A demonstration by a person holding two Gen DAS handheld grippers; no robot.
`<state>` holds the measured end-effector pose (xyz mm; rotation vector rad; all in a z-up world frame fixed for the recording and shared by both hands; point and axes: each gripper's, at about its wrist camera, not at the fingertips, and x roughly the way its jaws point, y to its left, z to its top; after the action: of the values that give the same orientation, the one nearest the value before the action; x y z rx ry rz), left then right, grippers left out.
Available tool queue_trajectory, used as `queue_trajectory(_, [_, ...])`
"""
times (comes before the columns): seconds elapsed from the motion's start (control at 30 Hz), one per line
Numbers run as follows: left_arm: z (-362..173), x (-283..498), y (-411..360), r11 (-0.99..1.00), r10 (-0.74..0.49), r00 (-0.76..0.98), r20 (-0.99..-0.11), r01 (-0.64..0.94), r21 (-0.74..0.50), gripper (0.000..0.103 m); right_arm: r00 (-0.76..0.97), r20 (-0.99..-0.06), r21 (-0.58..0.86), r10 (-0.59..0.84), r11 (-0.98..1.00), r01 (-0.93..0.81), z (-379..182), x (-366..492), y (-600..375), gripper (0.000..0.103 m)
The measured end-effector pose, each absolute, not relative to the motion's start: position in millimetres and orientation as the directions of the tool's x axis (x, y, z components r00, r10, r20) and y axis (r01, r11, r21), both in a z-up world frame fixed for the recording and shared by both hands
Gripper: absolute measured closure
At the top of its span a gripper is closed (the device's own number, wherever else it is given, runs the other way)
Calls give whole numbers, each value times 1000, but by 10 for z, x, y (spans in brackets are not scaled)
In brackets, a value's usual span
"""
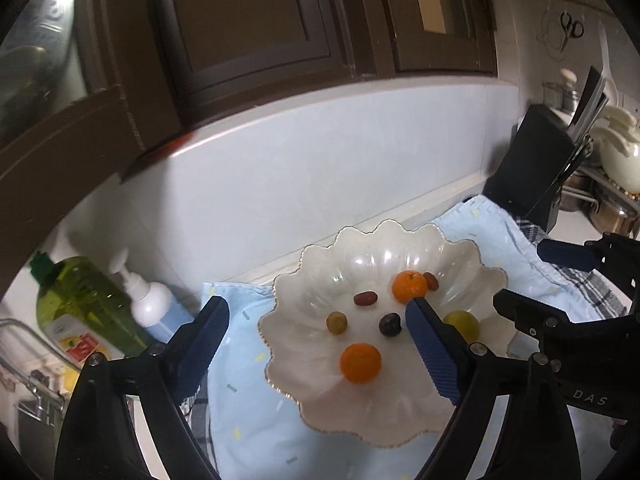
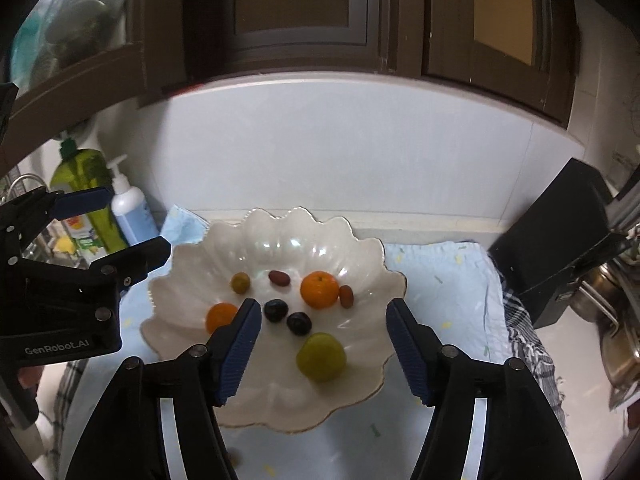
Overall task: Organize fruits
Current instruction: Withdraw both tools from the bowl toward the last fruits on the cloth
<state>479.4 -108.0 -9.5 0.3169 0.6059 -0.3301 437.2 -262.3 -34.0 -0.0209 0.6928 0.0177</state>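
On tabletop, over light-blue cloth (image 2: 448, 280): scalloped white bowl (image 2: 280, 236) holding all fruit. Two oranges (image 2: 319, 289) (image 2: 219, 316), green fruit (image 2: 321, 356), two dark grapes (image 2: 276, 310), two red dates (image 2: 279, 278), small yellowish fruit (image 2: 240, 282). Left hand-held gripper (image 1: 316, 316) wide apart, empty, above bowl. Right hand-held gripper (image 2: 322, 320) partly spread, empty, nothing touched. Soap bottles (image 2: 130, 208) at left by wall.

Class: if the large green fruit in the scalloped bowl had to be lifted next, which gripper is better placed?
Right gripper: the green fruit lies between its open fingers; the left gripper sits farther off.
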Motion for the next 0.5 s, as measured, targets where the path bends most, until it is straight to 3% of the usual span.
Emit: queue_trajectory(0.5, [136, 3995, -718, 903, -239, 812, -532, 387, 186, 3, 822, -570, -48, 2, 998, -36, -106, 3693, -2272, 37])
